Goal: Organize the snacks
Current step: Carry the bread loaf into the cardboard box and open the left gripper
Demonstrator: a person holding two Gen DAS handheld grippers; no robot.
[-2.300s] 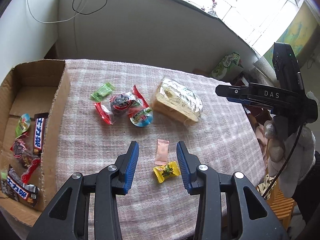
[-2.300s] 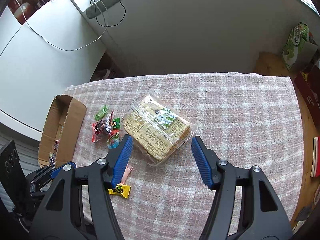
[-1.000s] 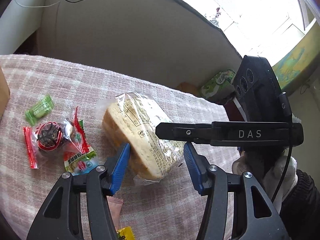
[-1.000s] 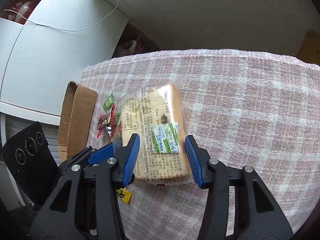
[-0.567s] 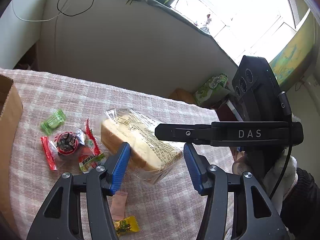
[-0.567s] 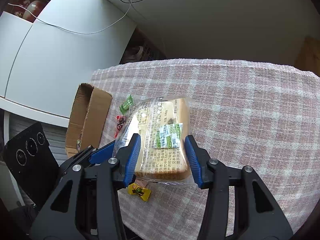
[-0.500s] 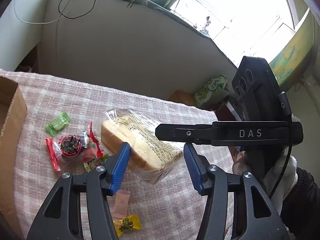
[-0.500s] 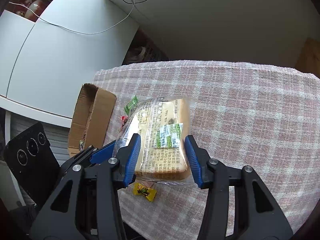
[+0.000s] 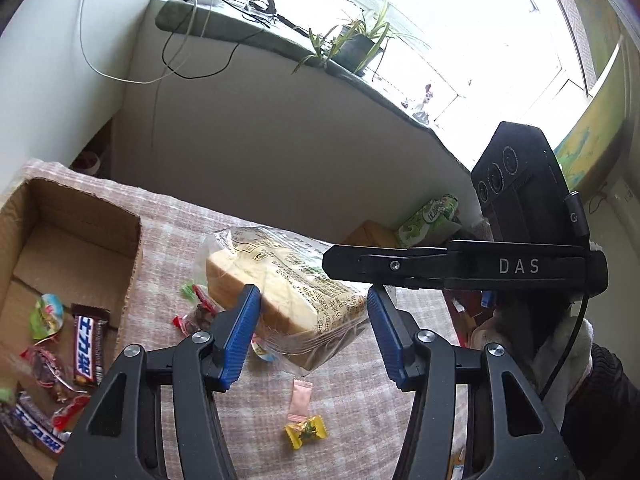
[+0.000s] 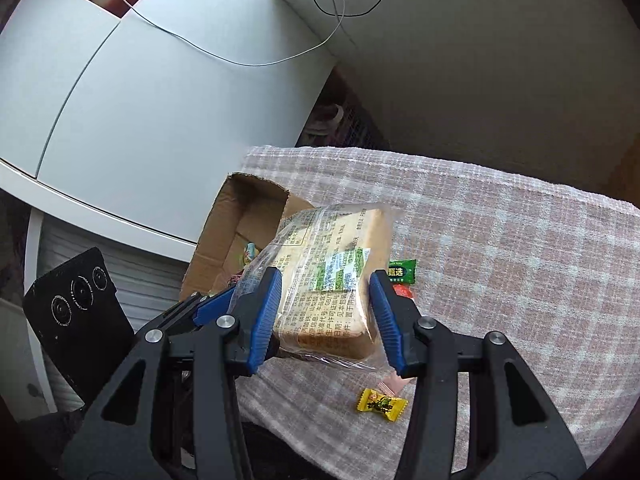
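Here the bag of sliced bread (image 9: 288, 292) hangs clear of the checked tablecloth (image 9: 360, 412), gripped from two sides at once. The left gripper (image 9: 312, 332) has its blue pads pressed against one end of the loaf, and the right gripper (image 10: 326, 318) pinches the other end, each set of jaws about half spread with the wrapper bulging between them. In the left wrist view the right gripper's black arm (marked DAS) crosses over the top of the bag.

The bread sits above the table's middle, just beside the open cardboard box (image 9: 132, 240), which already holds chocolate bars (image 9: 86, 344) and a few small wrapped sweets. Under and around the bag, loose pieces lie on the cloth: a yellow candy (image 9: 306, 434), a pink sachet (image 9: 300, 398) touching or nearly touching it, a green packet (image 10: 402, 272) and red-wrapped snacks (image 9: 198, 316) partly hidden by the loaf. A gloved hand (image 9: 576, 344) shows behind the right gripper.
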